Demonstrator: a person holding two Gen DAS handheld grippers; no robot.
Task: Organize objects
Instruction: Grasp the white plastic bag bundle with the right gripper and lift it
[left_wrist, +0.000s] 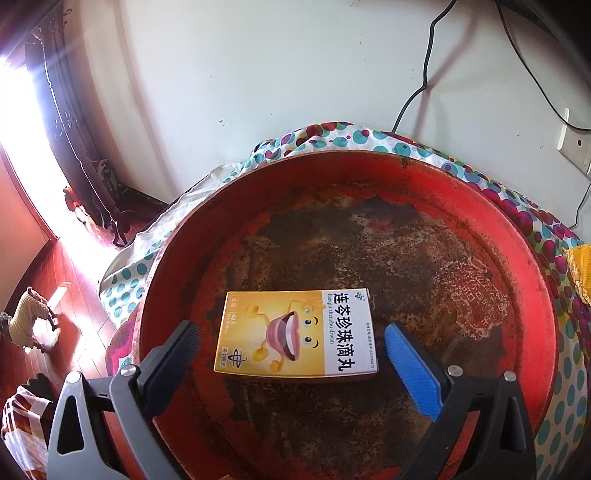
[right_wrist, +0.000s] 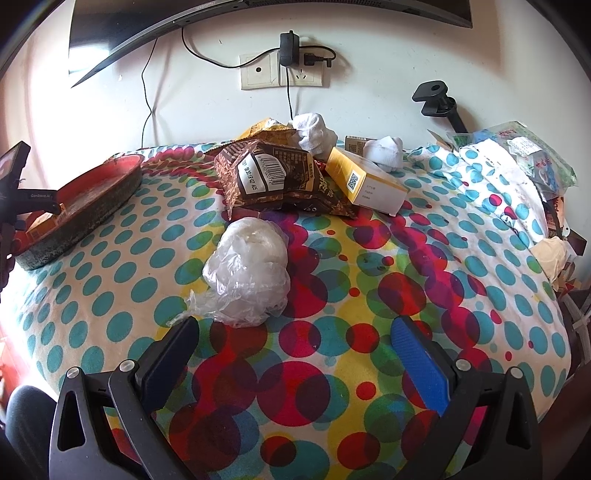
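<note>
- A soft polka-dot cloth (right_wrist: 332, 295) is covering the worktop, filling the right wrist view; the left wrist view is showing only its edge.
- A round red tray (left_wrist: 528, 280), its paint worn and rusty, is filling the left wrist view; the right wrist view is showing it at left.
- A flat cardboard medicine box (left_wrist: 295, 334) is lying in the tray, lower centre, long axis running left-right.
- A crinkled clear plastic bag (right_wrist: 249, 273) is showing only in the right wrist view.
- The left tool (left_wrist: 291, 341) is standing wide around the box, not touching; the right tool (right_wrist: 291, 336) is gaping wide, empty.
</note>
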